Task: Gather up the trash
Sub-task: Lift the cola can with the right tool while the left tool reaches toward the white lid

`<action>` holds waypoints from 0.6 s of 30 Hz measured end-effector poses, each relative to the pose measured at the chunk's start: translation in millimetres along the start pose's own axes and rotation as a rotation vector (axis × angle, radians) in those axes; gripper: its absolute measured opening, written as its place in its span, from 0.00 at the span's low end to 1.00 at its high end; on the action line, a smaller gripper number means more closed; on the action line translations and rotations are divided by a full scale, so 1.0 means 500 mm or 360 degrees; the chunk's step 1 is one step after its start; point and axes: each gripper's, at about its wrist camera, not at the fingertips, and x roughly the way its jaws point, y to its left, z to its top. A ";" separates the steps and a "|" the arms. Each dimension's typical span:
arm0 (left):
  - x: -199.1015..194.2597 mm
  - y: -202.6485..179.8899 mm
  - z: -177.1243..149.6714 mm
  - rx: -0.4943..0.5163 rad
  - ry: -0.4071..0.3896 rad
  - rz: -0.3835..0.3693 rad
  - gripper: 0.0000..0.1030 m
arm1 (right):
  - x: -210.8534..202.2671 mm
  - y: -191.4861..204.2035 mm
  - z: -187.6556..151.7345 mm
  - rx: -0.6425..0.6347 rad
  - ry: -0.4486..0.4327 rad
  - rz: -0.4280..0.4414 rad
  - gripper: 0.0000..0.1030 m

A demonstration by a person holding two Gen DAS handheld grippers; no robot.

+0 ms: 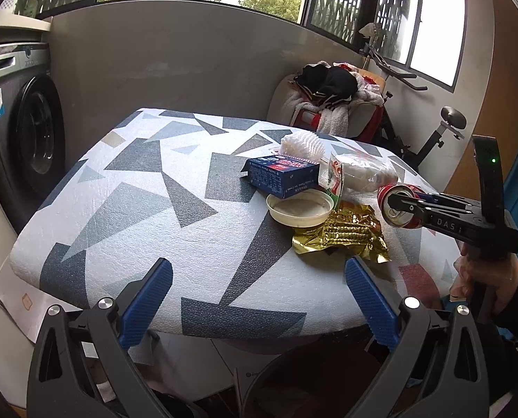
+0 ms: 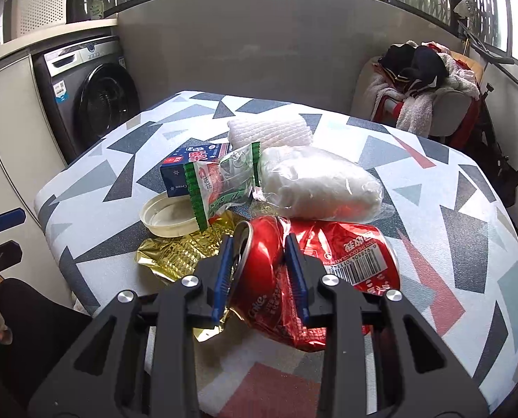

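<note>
Between the blue pads, the right gripper [image 2: 260,275] clamps the dented red can [image 2: 259,261]; left gripper [image 1: 259,299] gapes empty; the crushed metal may slip sideways.

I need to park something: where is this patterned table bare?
Bare: the patterned table's washing-machine half, left of the blue carton and white lid. Crowded: gold foil wrapper, crushed red can.

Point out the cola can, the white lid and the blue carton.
cola can [image 2: 259,254], right wrist view, red side wall.
white lid [image 1: 299,209], left wrist view, inner face.
blue carton [image 1: 286,177], left wrist view, printed side panel.
</note>
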 end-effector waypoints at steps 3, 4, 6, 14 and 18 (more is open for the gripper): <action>-0.002 -0.008 0.004 0.0009 -0.0004 -0.0003 0.94 | -0.024 -0.012 -0.013 0.0034 -0.0024 -0.0014 0.32; -0.002 -0.010 0.005 0.0011 -0.0003 -0.0004 0.94 | -0.031 -0.017 -0.016 0.0042 -0.0031 -0.0019 0.32; -0.003 -0.016 0.006 0.0014 -0.0003 -0.0007 0.94 | -0.041 -0.027 -0.023 0.0053 -0.0040 -0.0027 0.32; 0.000 -0.032 0.012 0.0029 0.0013 -0.0013 0.94 | -0.072 -0.078 -0.045 0.0187 -0.0088 -0.0012 0.31; 0.007 -0.036 0.011 0.0044 0.0017 -0.0023 0.94 | -0.082 -0.094 -0.051 0.0239 -0.0112 -0.0001 0.31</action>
